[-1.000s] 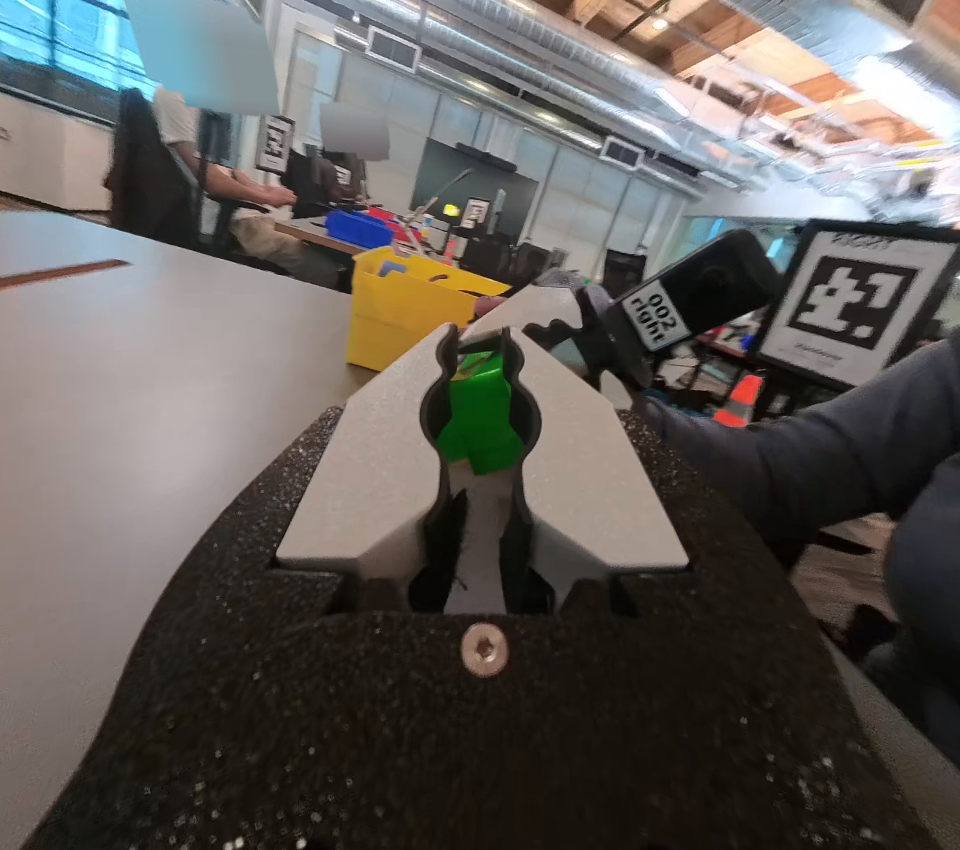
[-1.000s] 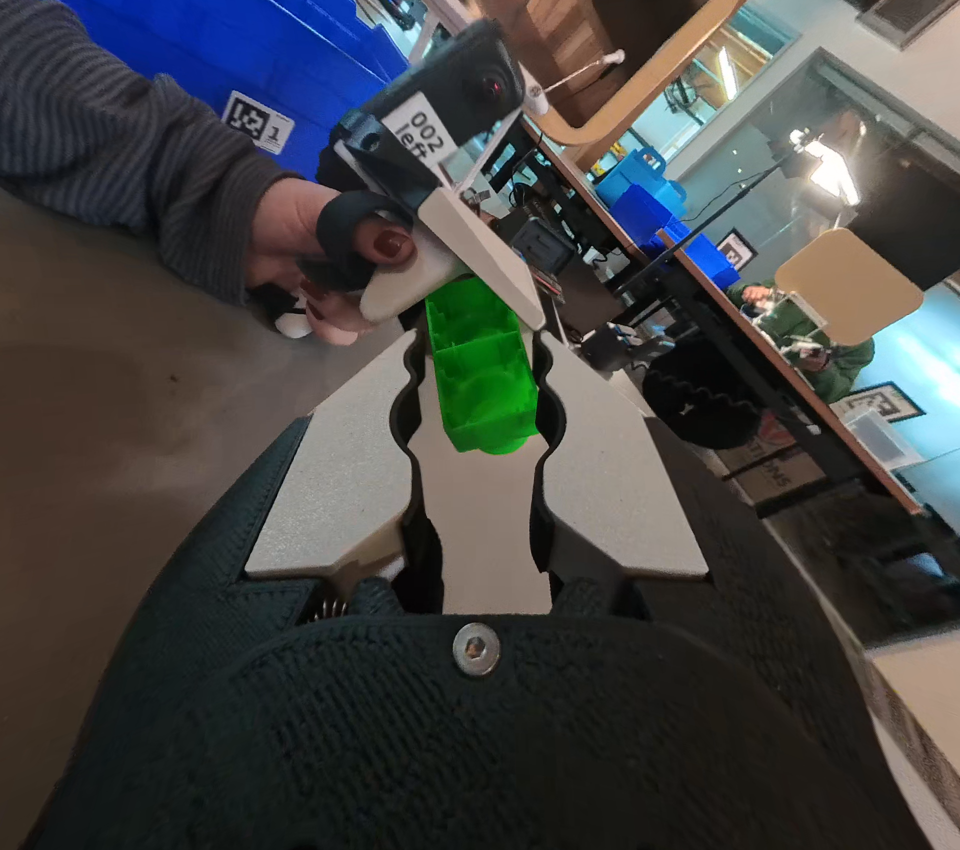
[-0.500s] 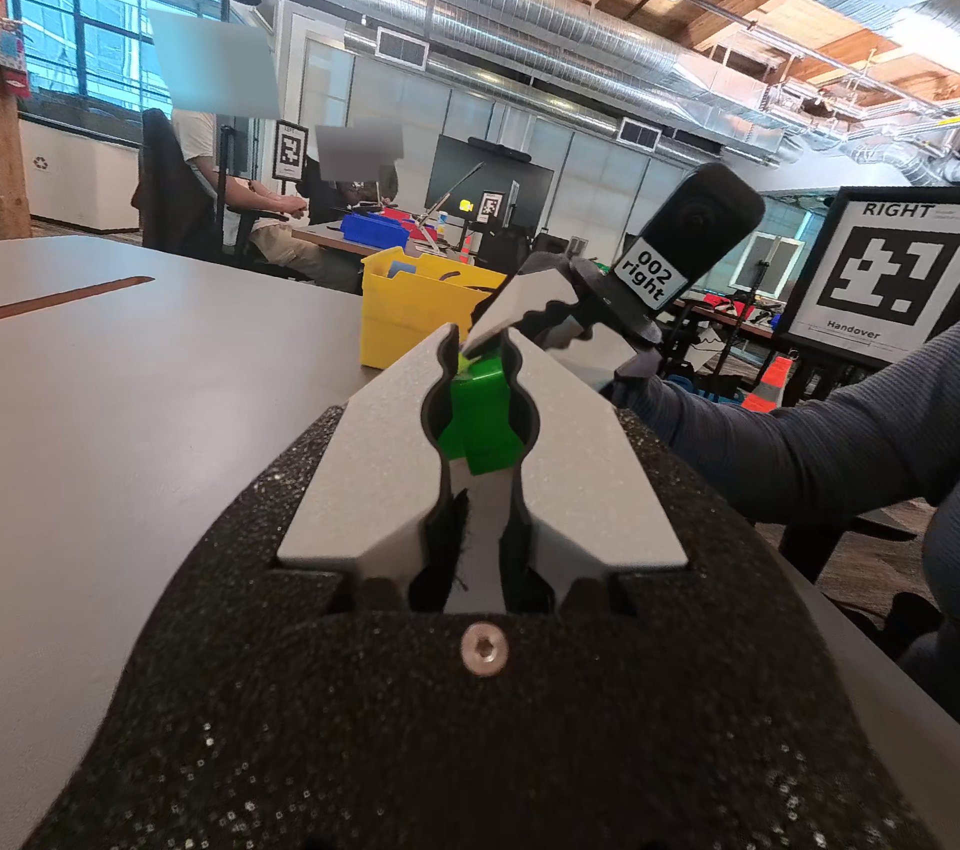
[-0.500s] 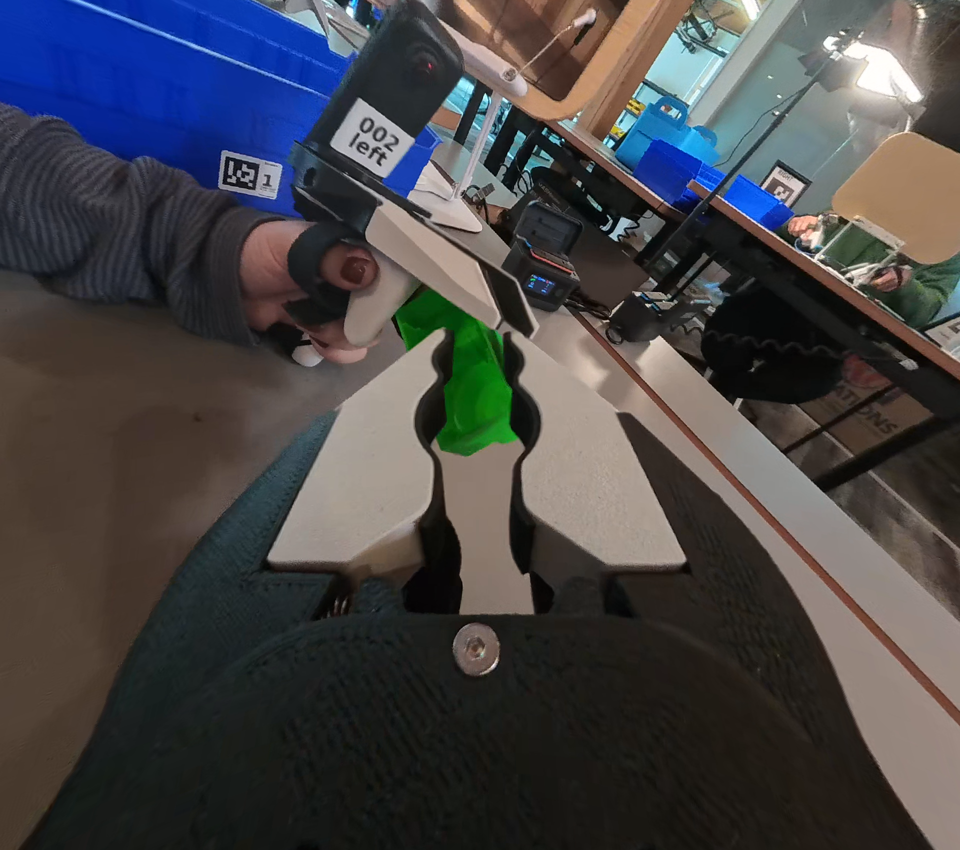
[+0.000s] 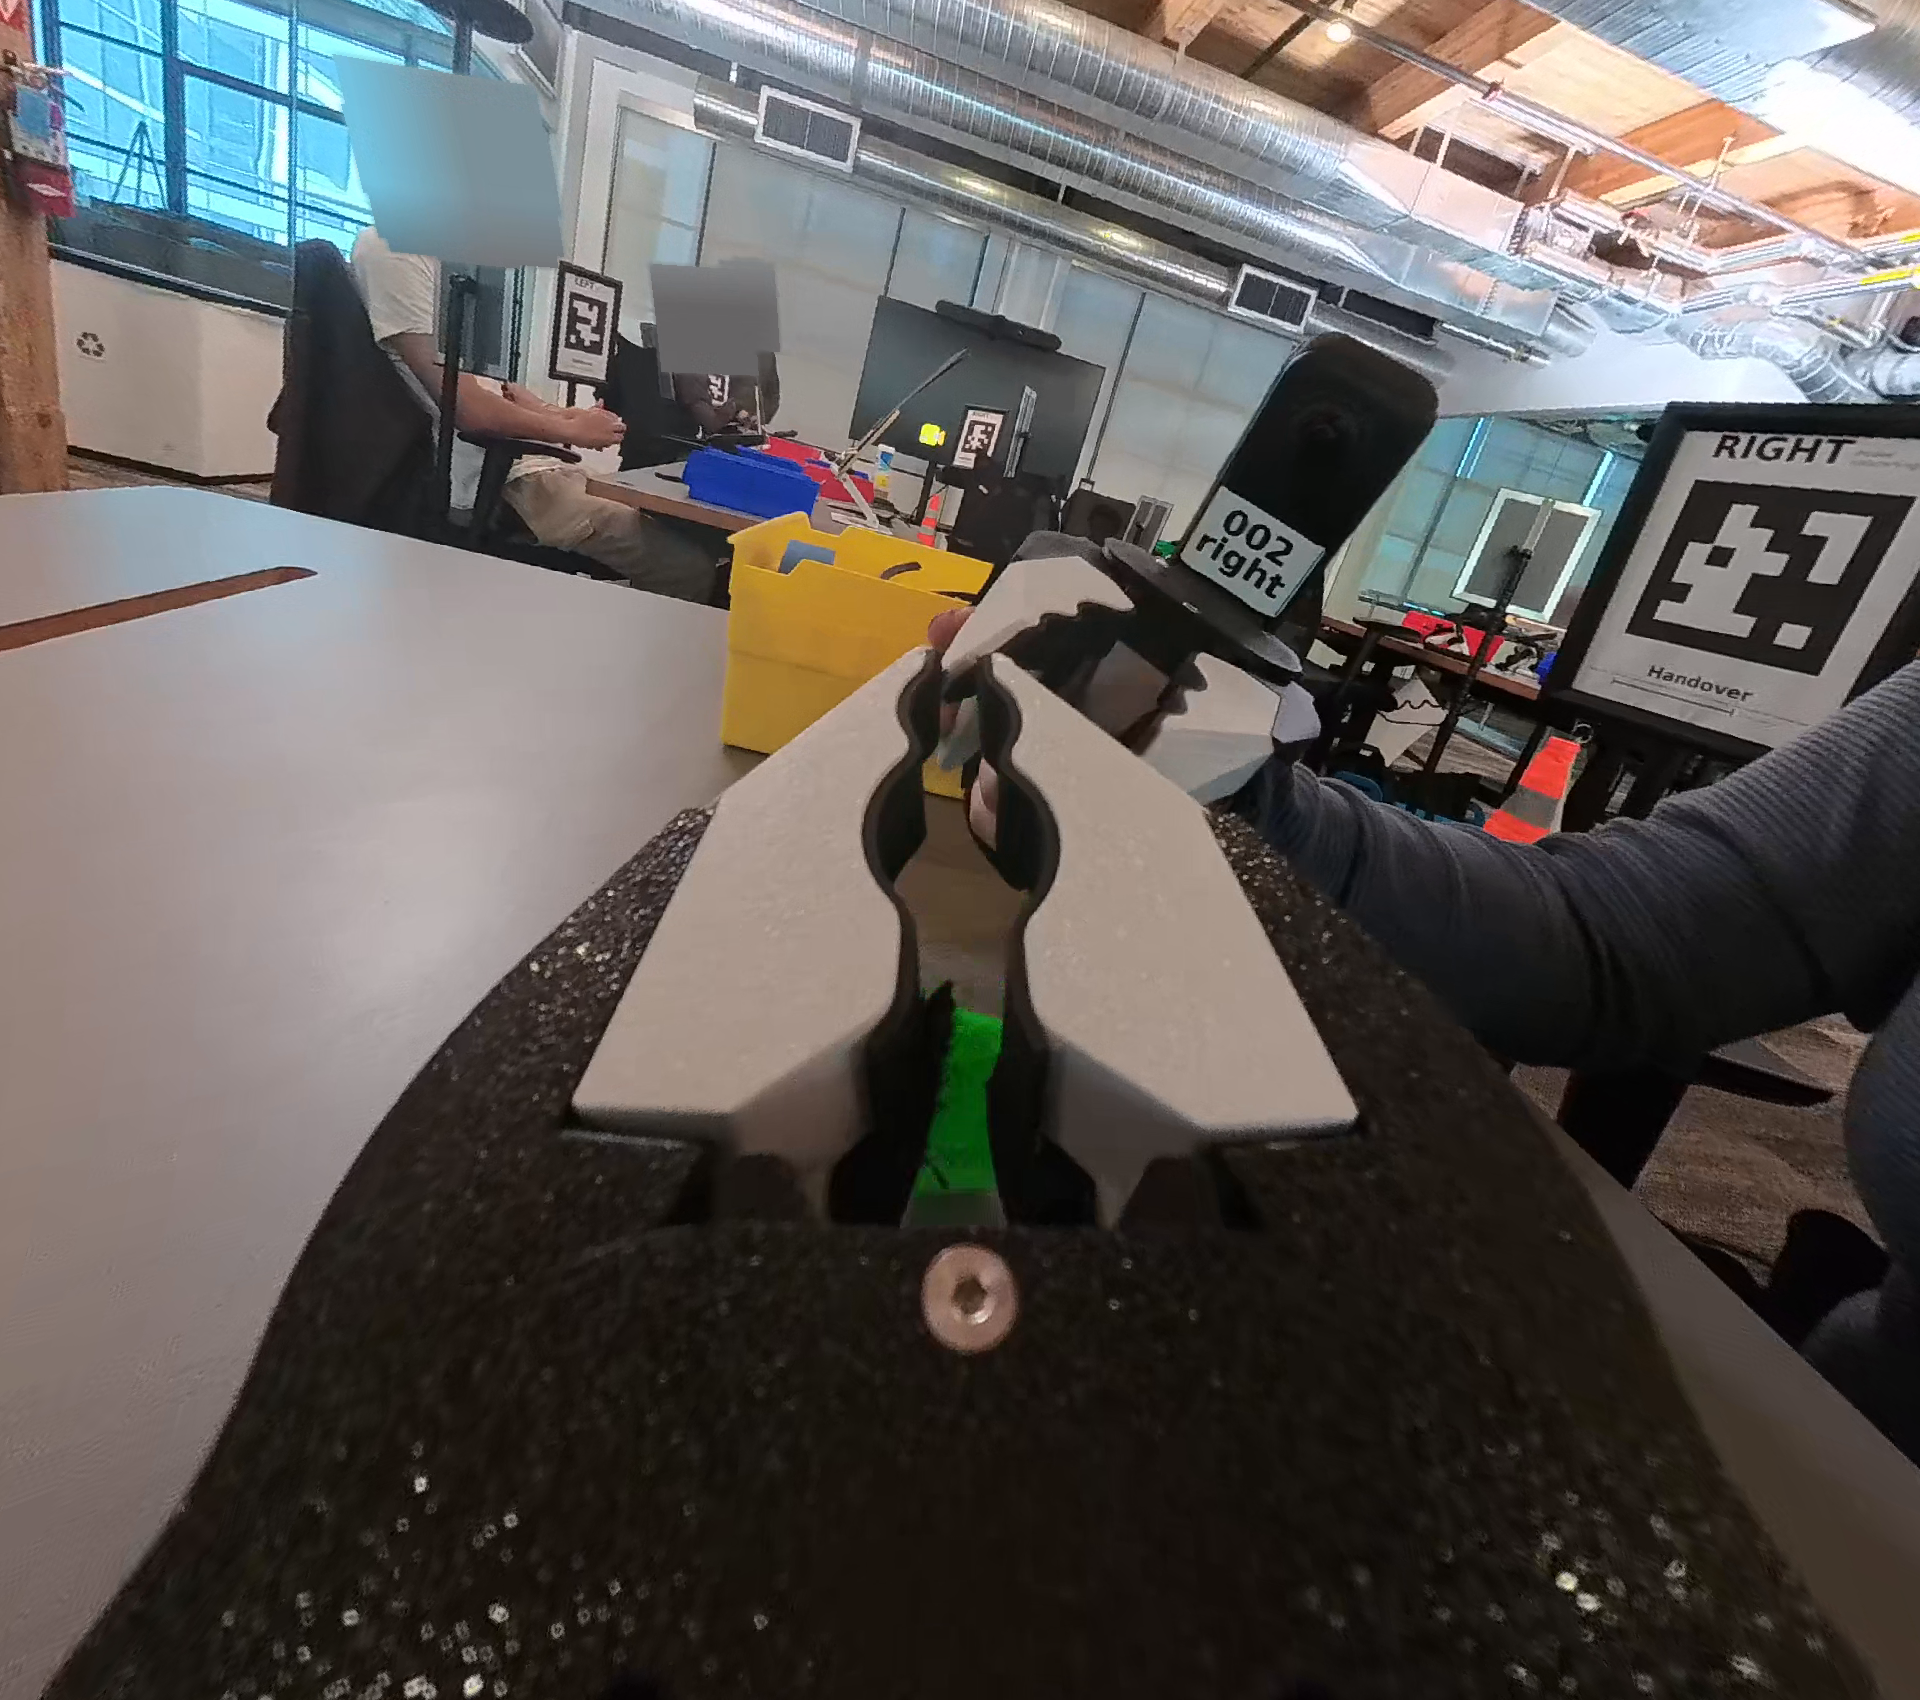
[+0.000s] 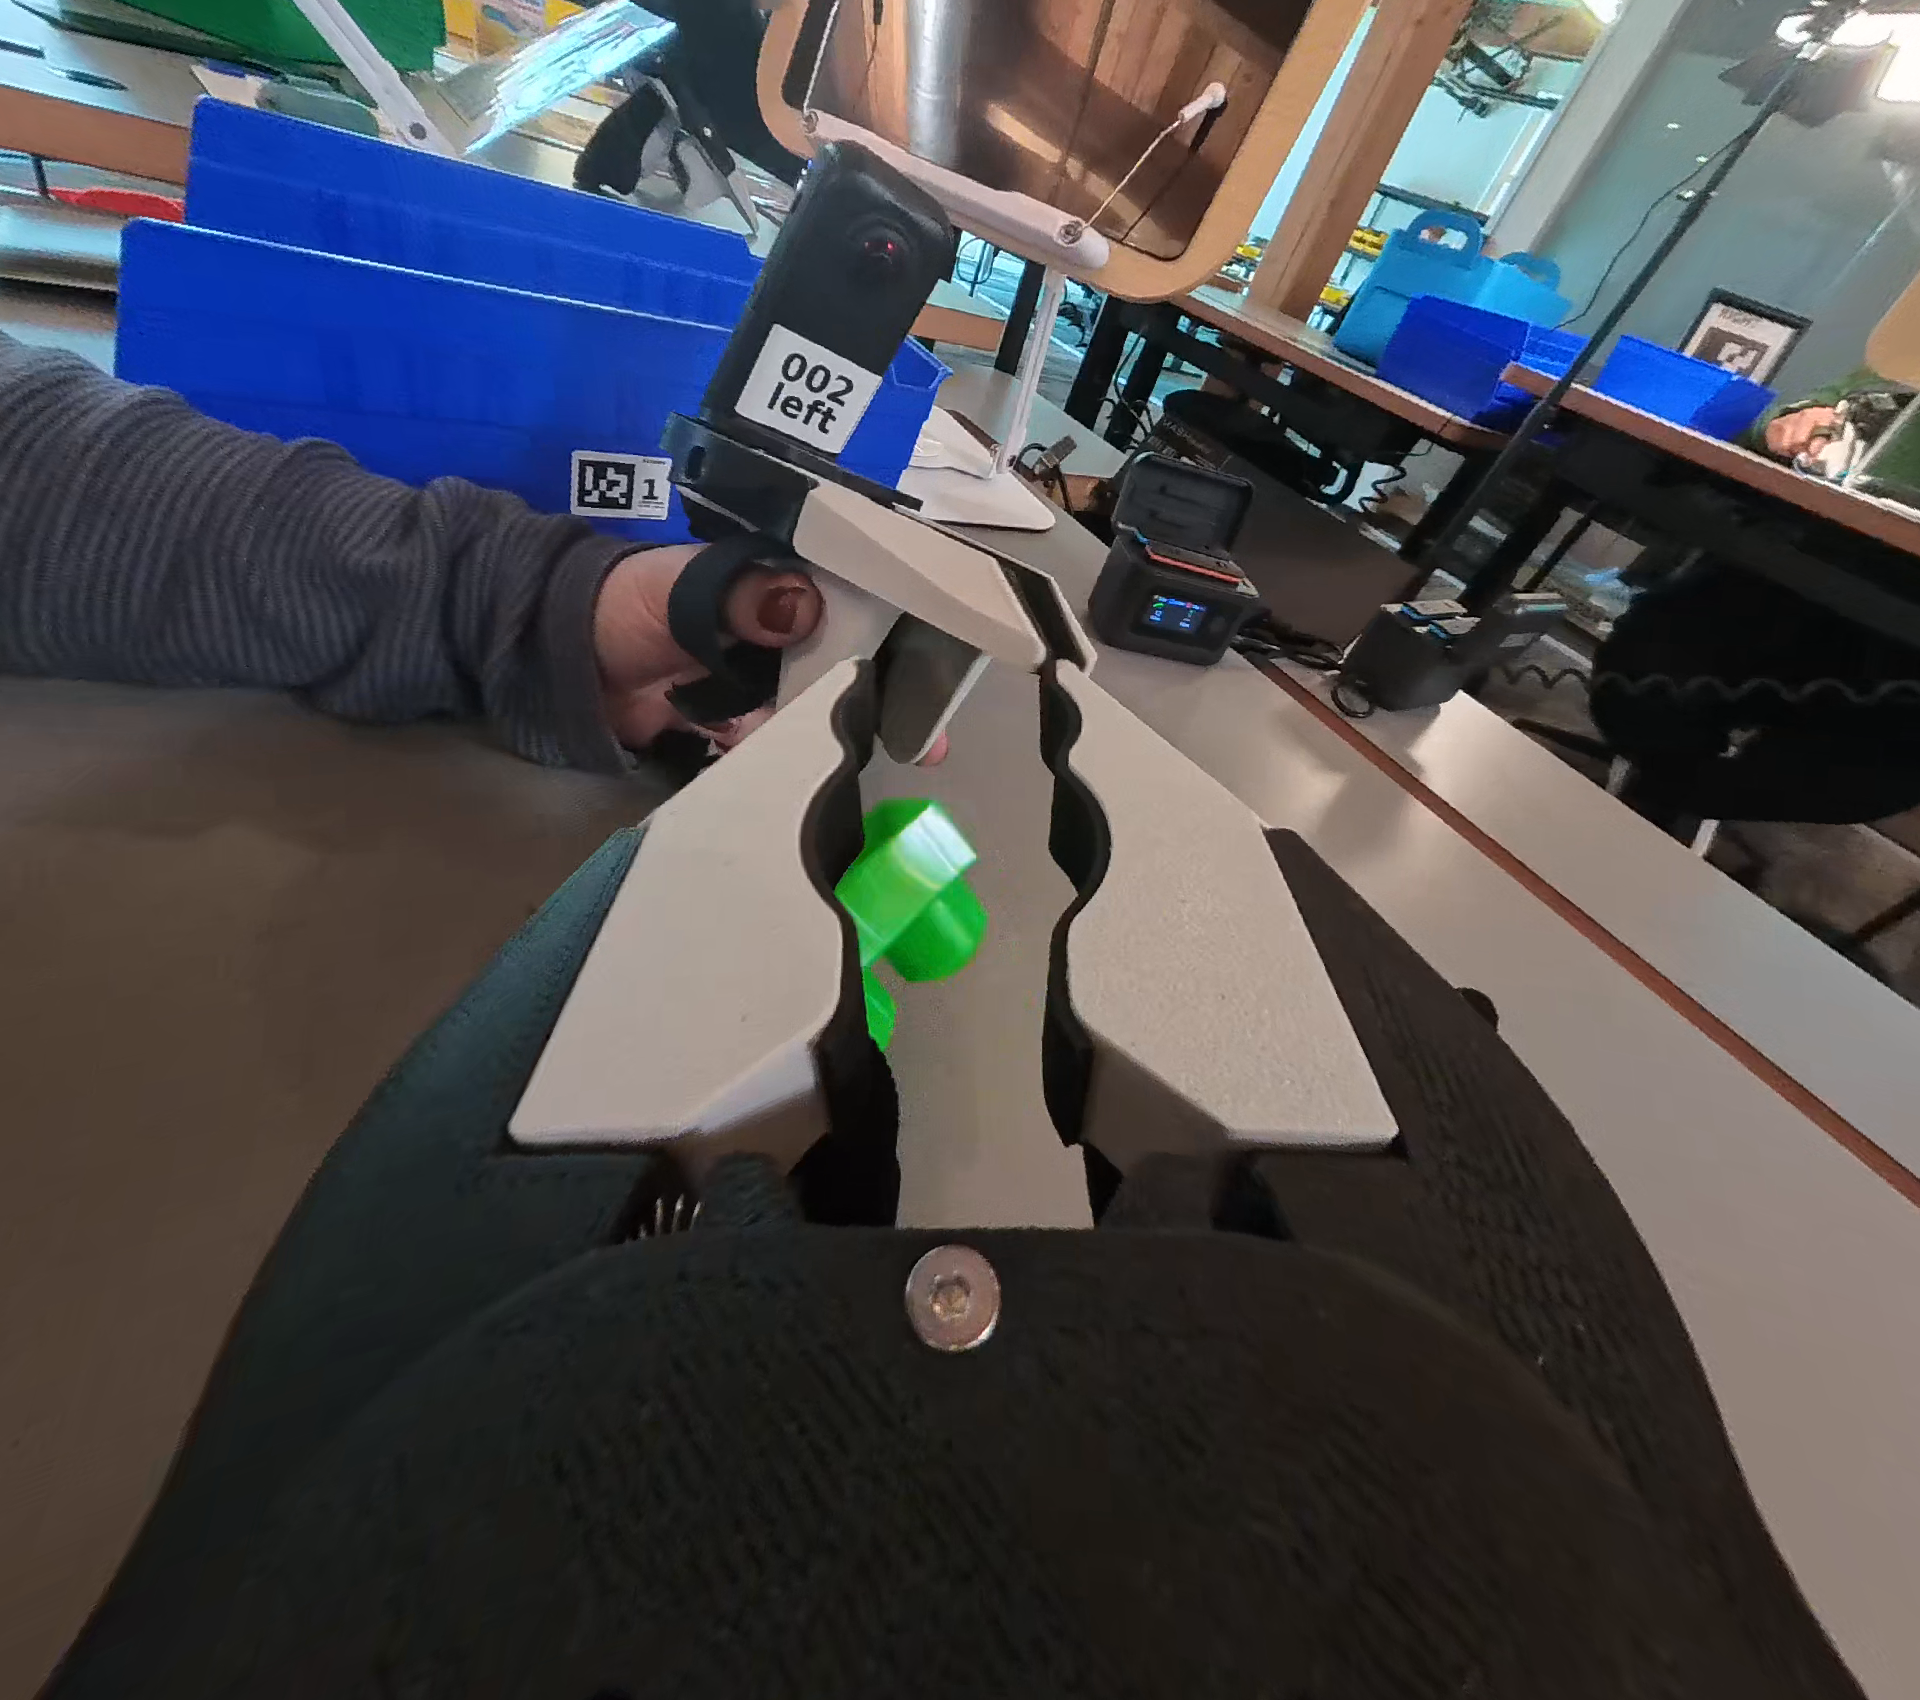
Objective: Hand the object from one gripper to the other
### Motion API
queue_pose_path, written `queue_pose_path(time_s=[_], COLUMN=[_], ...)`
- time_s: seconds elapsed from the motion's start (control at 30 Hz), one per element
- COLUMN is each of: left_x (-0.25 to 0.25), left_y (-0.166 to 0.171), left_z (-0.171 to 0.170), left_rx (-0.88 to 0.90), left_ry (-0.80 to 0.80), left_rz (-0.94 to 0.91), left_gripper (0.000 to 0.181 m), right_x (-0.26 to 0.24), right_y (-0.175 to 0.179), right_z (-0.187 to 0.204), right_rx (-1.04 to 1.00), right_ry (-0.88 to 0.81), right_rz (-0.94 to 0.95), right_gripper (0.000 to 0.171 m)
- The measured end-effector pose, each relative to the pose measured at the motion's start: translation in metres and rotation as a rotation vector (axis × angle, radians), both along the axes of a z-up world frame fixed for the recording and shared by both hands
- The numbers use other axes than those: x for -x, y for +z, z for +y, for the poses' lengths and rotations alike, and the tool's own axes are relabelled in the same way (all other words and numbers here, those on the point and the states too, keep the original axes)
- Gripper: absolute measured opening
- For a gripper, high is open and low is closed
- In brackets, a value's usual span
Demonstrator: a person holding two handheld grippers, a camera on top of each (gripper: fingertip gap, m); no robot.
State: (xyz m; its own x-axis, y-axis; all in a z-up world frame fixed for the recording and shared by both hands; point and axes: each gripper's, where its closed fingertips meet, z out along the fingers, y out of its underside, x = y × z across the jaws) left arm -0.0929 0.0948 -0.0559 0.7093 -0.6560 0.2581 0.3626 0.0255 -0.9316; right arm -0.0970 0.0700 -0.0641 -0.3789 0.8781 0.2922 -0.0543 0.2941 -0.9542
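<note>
The green plastic piece (image 6: 914, 907) is blurred and loose between my right gripper's (image 6: 951, 684) wide-open jaws, close to the left finger, and neither gripper holds it. In the left wrist view it shows as a green blur (image 5: 961, 1105) low in the gap near the finger bases, below my left gripper (image 5: 958, 668). The left jaws are nearly together and empty. The two grippers face each other tip to tip above the grey table (image 5: 312, 767). The right gripper also shows in the left wrist view (image 5: 951, 710).
A yellow bin (image 5: 831, 653) stands behind the grippers. Blue bins (image 6: 416, 362) stand along the table's far side. A black case (image 6: 1174, 590) and a white stand base (image 6: 977, 497) sit nearby. A framed marker board (image 5: 1766, 580) stands at right. People sit at desks behind.
Both grippers were shut on the green piece half a second ago. Now the right jaws have opened, the left jaws have closed further, and the piece has slipped out and dropped lower.
</note>
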Motion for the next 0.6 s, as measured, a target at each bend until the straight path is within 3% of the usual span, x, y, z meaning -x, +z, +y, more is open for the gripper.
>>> queue_pose_path(time_s=[0.03,0.13,0.23,0.3,0.4,0.6], left_x=[0.000,0.006,0.038,0.062,0.071,0.052], left_y=[-0.001,-0.002,0.011,0.018,0.021,0.014], left_z=[0.001,0.005,0.002,-0.004,-0.008,-0.001], left_rx=[0.004,0.014,-0.071,-0.114,-0.123,-0.090], left_ry=[0.002,0.055,0.227,0.315,0.296,0.269], left_rz=[0.001,0.001,-0.074,-0.155,-0.232,-0.116], left_gripper=[0.003,0.001,0.006,0.006,0.004,0.007], right_x=[-0.001,0.000,0.002,0.001,0.002,0.010], right_y=[-0.001,-0.005,-0.029,-0.046,-0.069,-0.092], right_z=[-0.001,0.000,0.004,-0.004,-0.013,-0.015], right_rx=[0.013,0.075,0.097,0.118,0.019,-0.013], right_ry=[0.013,0.036,0.032,0.076,0.083,0.032], right_rz=[-0.010,-0.071,-0.231,-0.344,-0.433,-0.536], right_gripper=[0.031,0.048,0.067,0.069,0.069,0.068])
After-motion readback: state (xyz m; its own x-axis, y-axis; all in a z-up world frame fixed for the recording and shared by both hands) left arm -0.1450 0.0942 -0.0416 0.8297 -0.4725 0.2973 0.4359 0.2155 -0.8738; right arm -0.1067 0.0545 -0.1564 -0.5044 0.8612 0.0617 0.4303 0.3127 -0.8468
